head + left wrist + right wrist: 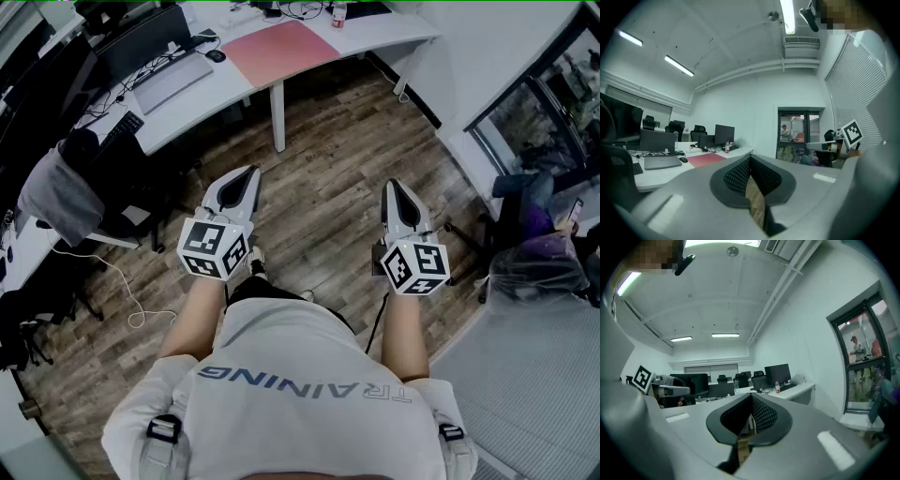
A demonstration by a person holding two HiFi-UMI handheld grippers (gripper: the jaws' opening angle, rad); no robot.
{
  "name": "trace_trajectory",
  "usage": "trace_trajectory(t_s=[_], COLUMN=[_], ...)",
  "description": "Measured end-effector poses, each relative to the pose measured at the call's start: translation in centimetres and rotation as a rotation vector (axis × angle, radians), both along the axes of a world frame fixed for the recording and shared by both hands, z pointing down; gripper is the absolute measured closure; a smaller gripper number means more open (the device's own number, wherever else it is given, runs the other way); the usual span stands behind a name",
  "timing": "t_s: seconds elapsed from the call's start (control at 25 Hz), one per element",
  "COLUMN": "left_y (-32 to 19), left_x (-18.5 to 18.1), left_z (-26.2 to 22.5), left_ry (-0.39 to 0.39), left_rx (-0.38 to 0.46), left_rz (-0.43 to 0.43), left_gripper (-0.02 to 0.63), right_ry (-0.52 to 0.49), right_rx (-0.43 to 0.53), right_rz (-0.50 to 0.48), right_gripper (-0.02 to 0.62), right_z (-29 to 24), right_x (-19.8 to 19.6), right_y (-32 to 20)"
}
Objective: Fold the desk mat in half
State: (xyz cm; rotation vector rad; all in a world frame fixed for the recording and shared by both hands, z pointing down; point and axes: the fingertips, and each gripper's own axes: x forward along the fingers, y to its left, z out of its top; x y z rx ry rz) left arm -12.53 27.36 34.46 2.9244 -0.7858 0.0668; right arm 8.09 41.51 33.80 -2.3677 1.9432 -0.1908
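Pink against the white desk [389, 36], the desk mat [281, 52] lies flat and unfolded, its near edge along the desk's front edge. It is well apart from both of my grippers. A grey laptop [173, 82] sits just beside the mat on one side, with a dark mouse [216, 56] between them. A bottle [338, 13] stands near the mat's far corner.

I stand on the wooden floor [328, 178], back from the desk, and hold both grippers level in front of me, pointing toward it. My left gripper [249, 176] is clenched, its textured pads pressed together at the tips with nothing between them. Only floor shows through the slit behind the tips. My right gripper [394, 186] is clenched and empty in the same way.

To my left, an office chair [70, 187] with a grey garment draped over it stands by another desk.
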Motion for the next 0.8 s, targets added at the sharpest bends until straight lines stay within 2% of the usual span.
trace_trajectory(t_s=[0.52, 0.8], left_y=[0.16, -0.65], left_x=[-0.27, -0.66], left_z=[0.12, 0.37], left_ry=[-0.011, -0.014], left_rx=[-0.003, -0.015], left_rz=[0.009, 0.001], left_gripper=[0.606, 0.606], right_ry=[-0.009, -0.055], right_rx=[-0.002, 0.027], right_rz=[-0.011, 0.008], right_gripper=[0.583, 0.581], right_z=[0.39, 0.72], right_x=[-0.49, -0.19], right_y=[-0.30, -0.80])
